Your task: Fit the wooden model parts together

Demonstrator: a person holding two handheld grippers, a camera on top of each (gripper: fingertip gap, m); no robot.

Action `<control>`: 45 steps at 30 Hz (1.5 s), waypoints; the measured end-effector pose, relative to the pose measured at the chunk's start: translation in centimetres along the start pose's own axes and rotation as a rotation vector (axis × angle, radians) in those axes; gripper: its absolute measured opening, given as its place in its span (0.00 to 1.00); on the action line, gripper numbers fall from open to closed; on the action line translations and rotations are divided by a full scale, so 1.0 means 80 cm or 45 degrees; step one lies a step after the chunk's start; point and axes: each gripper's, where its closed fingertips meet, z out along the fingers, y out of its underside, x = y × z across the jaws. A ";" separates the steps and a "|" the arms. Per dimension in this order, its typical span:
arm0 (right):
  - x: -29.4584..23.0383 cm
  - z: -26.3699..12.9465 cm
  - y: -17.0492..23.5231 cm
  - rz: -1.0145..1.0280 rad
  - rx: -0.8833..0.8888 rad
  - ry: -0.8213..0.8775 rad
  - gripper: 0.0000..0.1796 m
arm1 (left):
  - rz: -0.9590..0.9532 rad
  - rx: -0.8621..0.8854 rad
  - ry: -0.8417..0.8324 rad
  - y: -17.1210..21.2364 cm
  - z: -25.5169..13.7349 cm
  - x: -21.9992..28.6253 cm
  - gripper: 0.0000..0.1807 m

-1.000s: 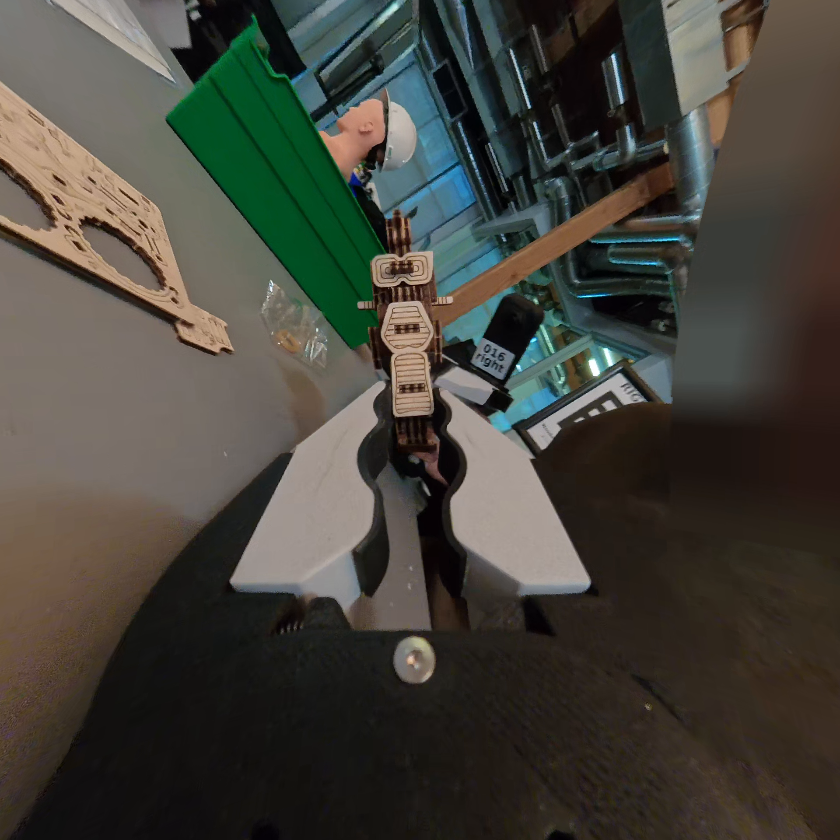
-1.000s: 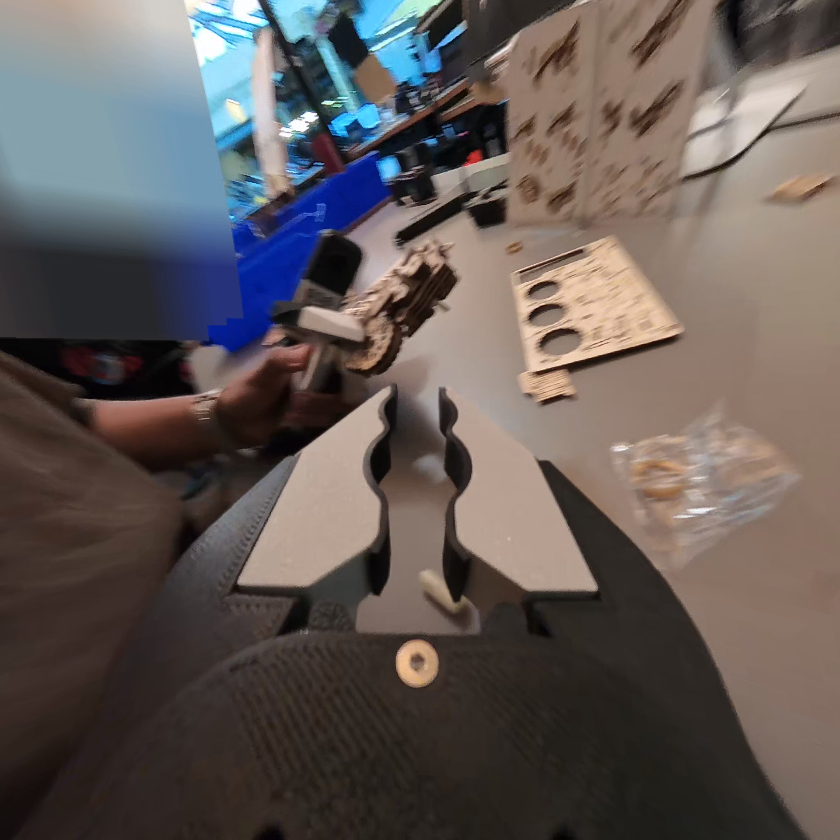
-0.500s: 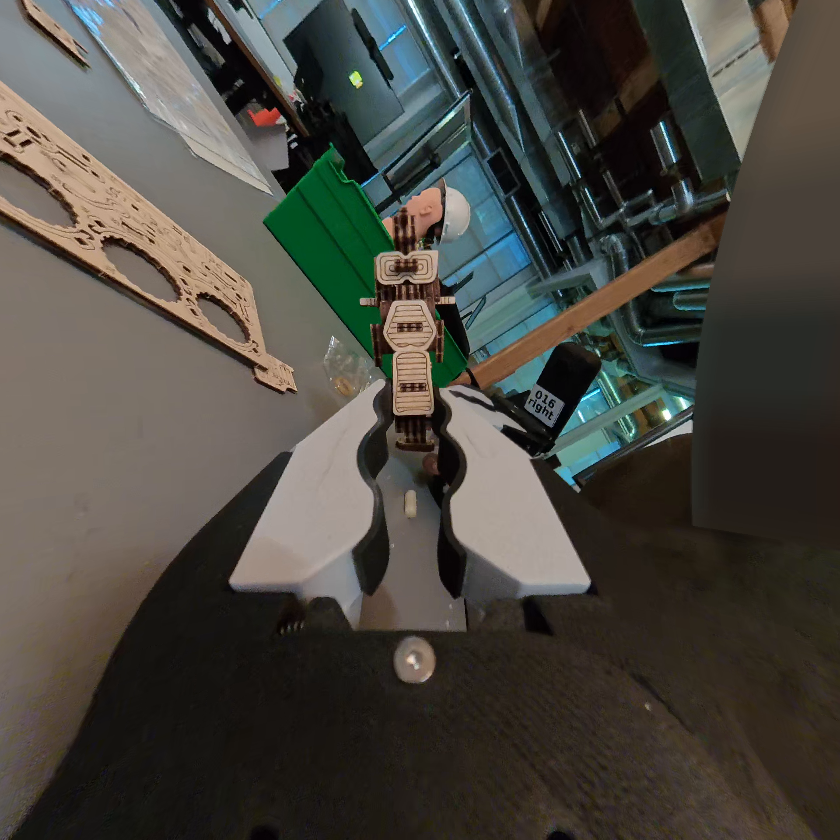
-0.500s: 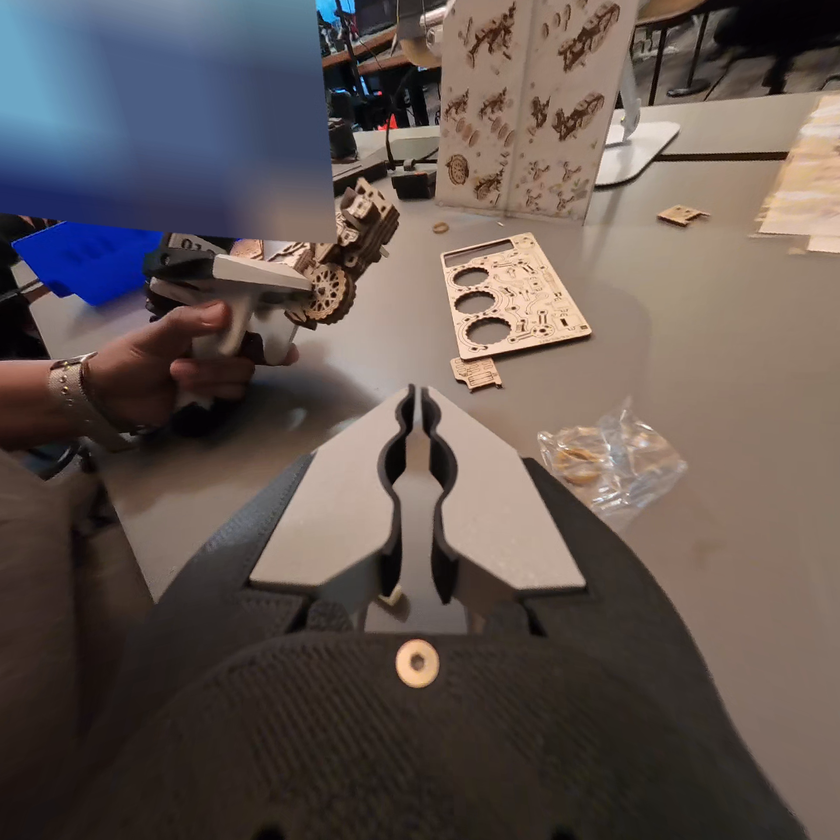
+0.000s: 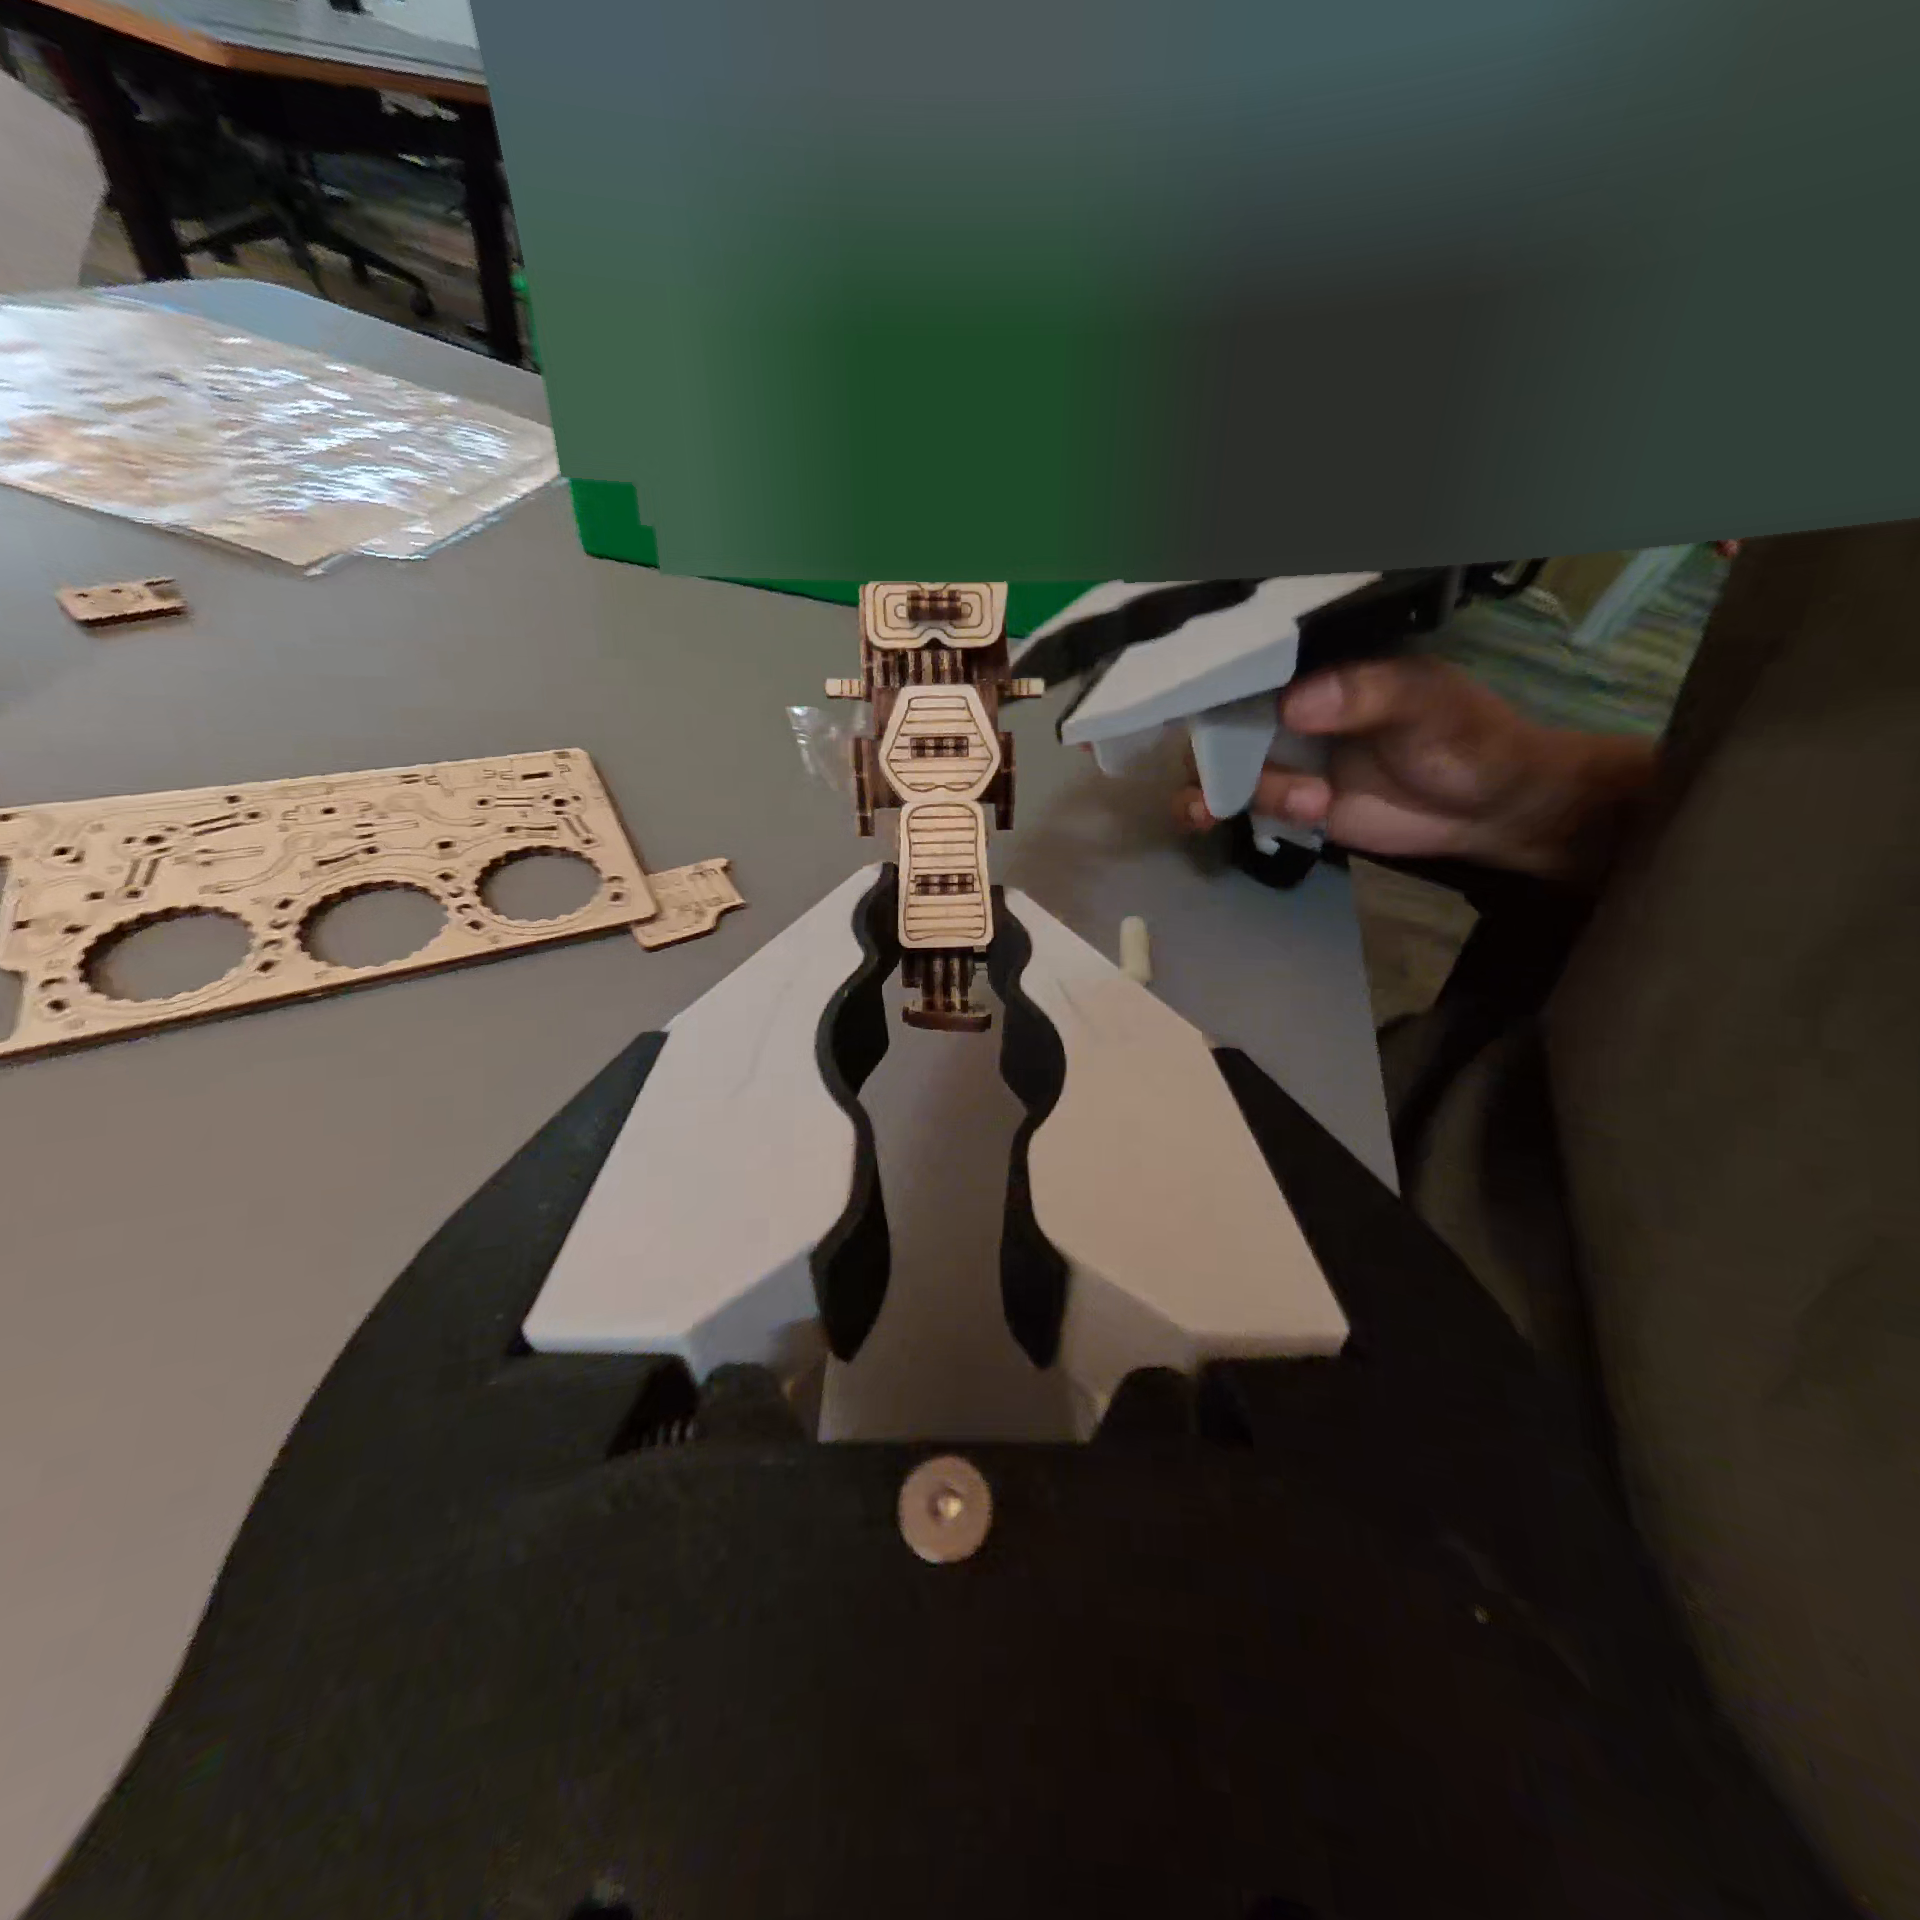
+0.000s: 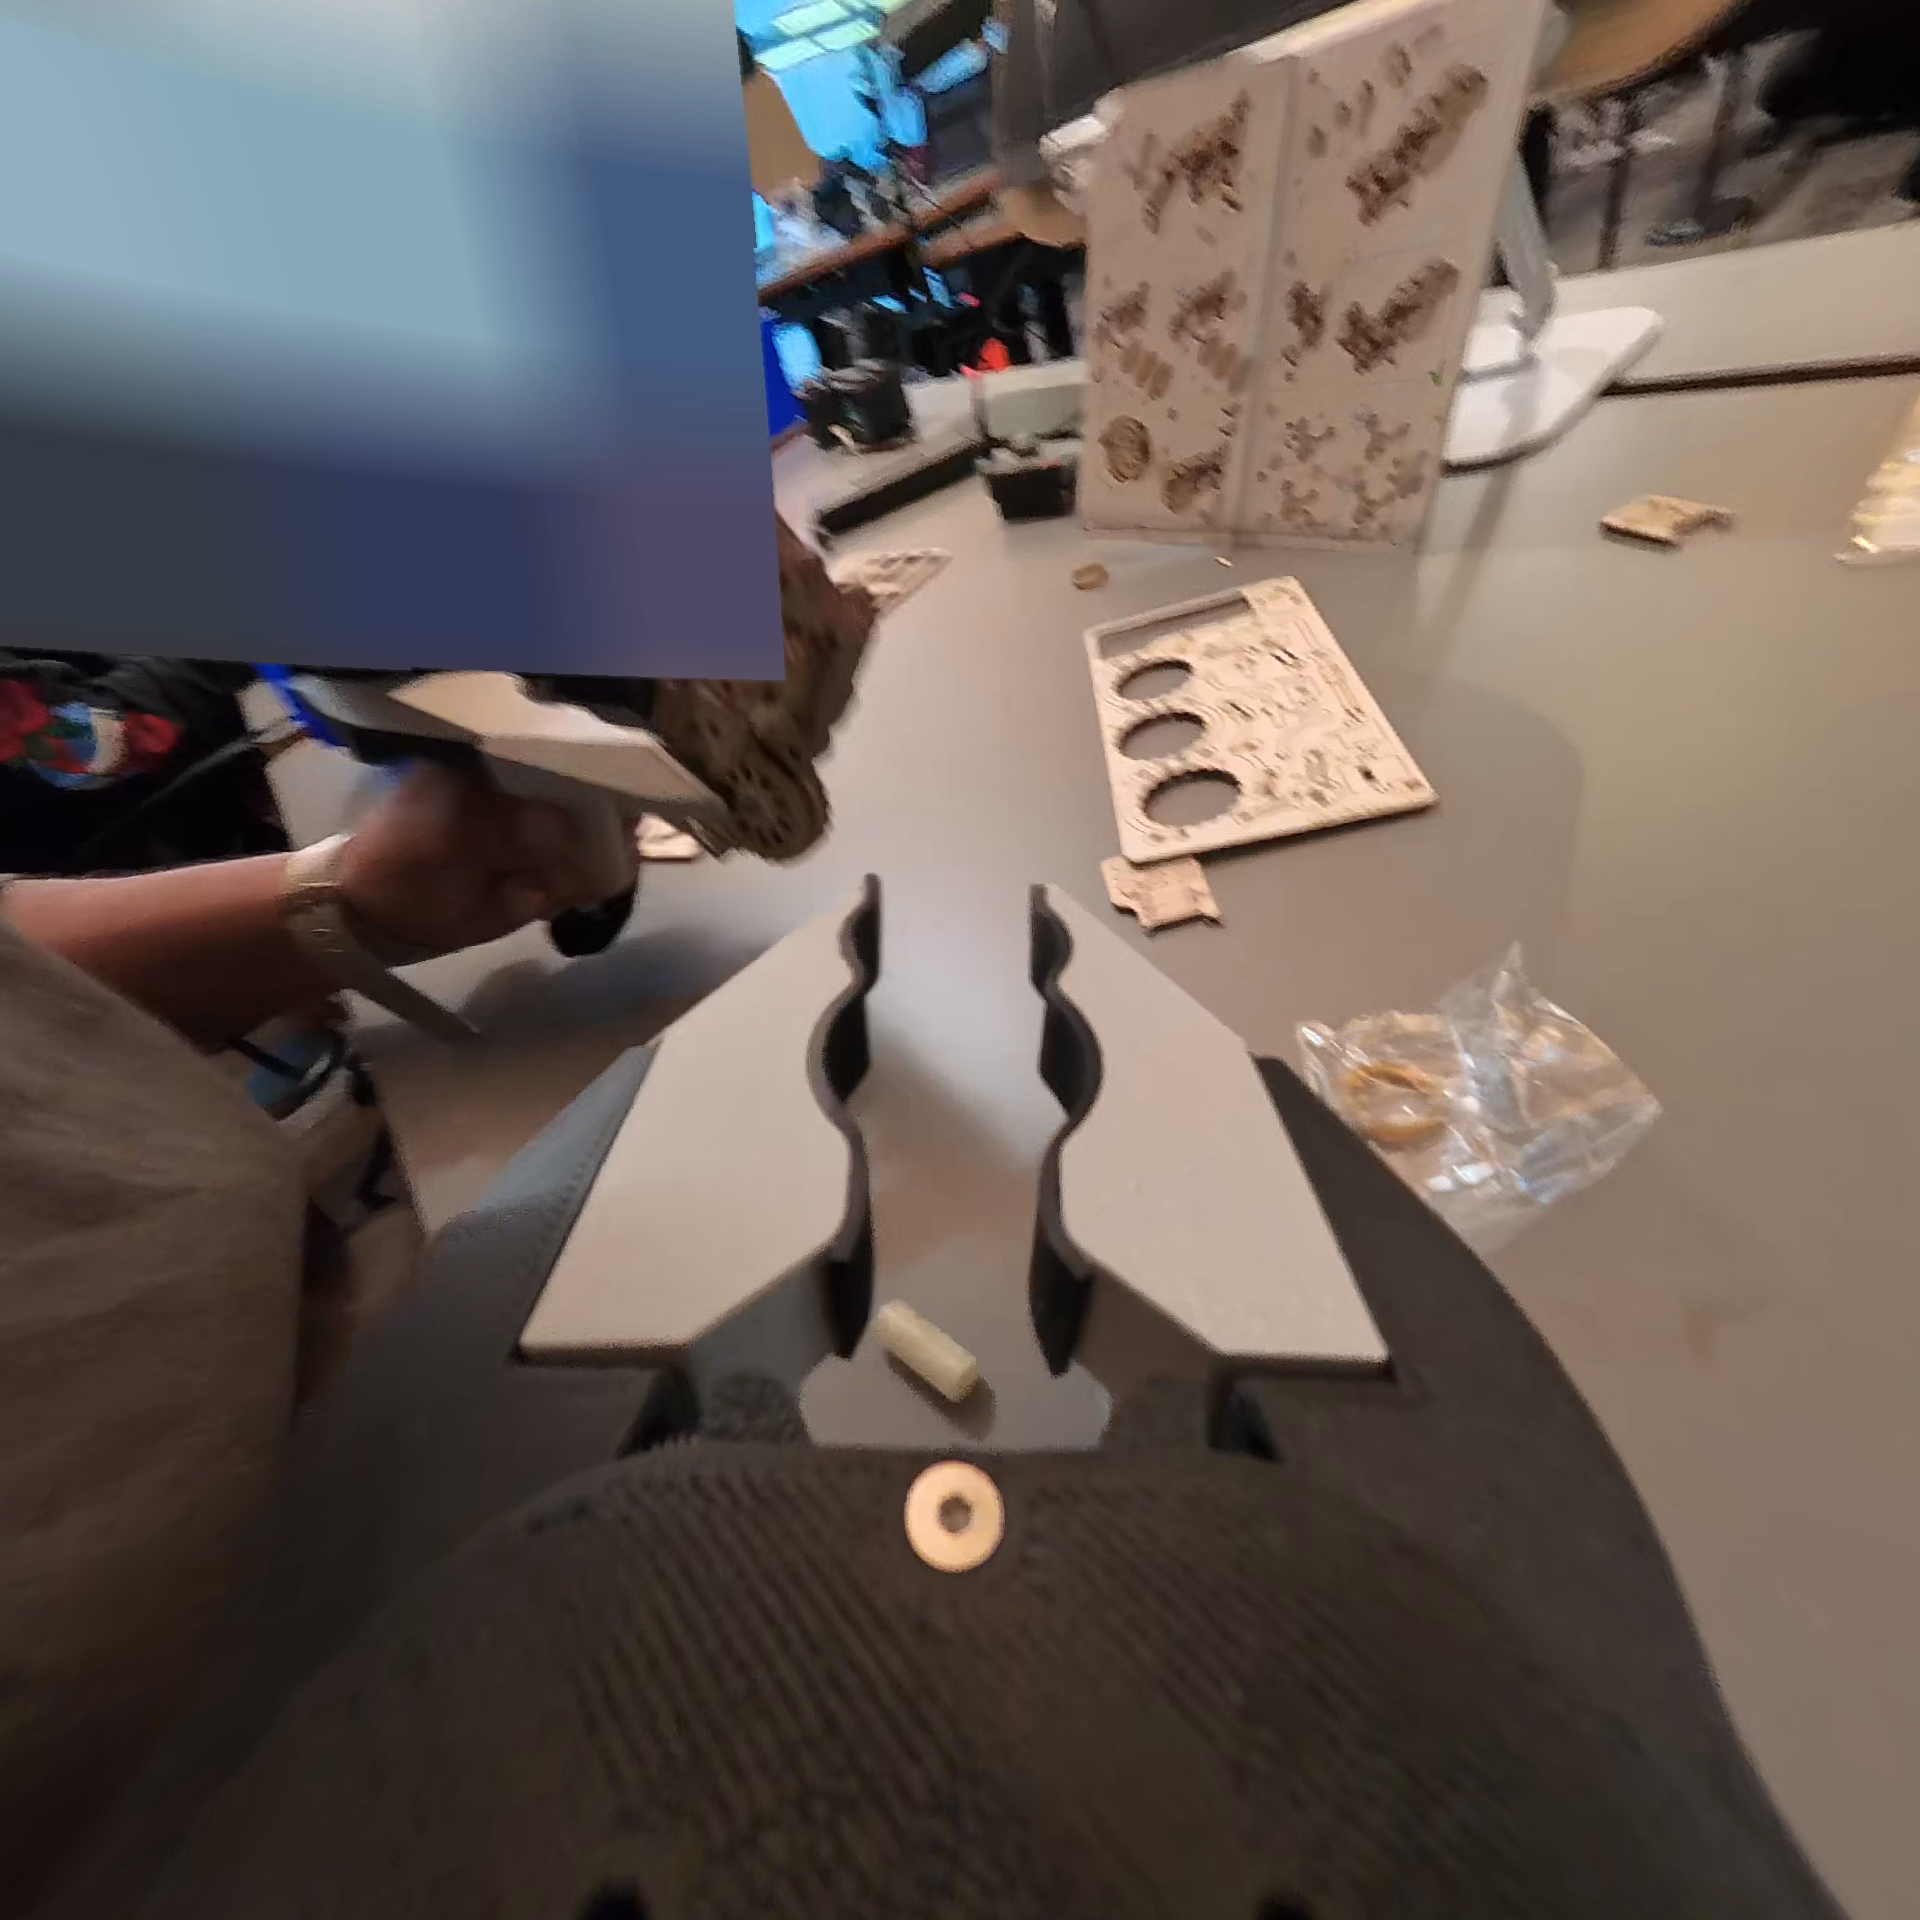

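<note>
While gripping model (image 5: 940, 790), left gripper (image 5: 940, 914) level.

Soft, even indoor light falls on the grey tabletop (image 5: 312, 1195), leaving only faint shadows. Wide-angle bending curves the edges of both views. The right wrist view is motion-blurred, the far booklet (image 6: 1262, 312) smeared; glare whitens the far-left plastic sheet (image 5: 239, 436).

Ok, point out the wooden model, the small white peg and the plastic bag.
wooden model (image 5: 943, 821): left wrist view, on its pale slatted top panel.
small white peg (image 6: 928, 1364): right wrist view, on its middle.
plastic bag (image 6: 1475, 1091): right wrist view, on its crinkled centre.
</note>
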 end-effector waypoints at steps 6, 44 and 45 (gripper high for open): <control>-0.041 -0.027 -0.016 -0.006 0.043 -0.393 0.17 | 0.270 -0.121 0.158 0.017 0.000 0.036 0.08; -0.118 -0.059 -0.010 -0.452 0.144 -0.706 0.06 | 0.828 -0.071 0.194 0.019 0.002 0.097 0.08; -0.119 -0.060 -0.011 -0.444 0.150 -0.717 0.06 | 0.848 -0.064 0.184 0.017 0.002 0.097 0.08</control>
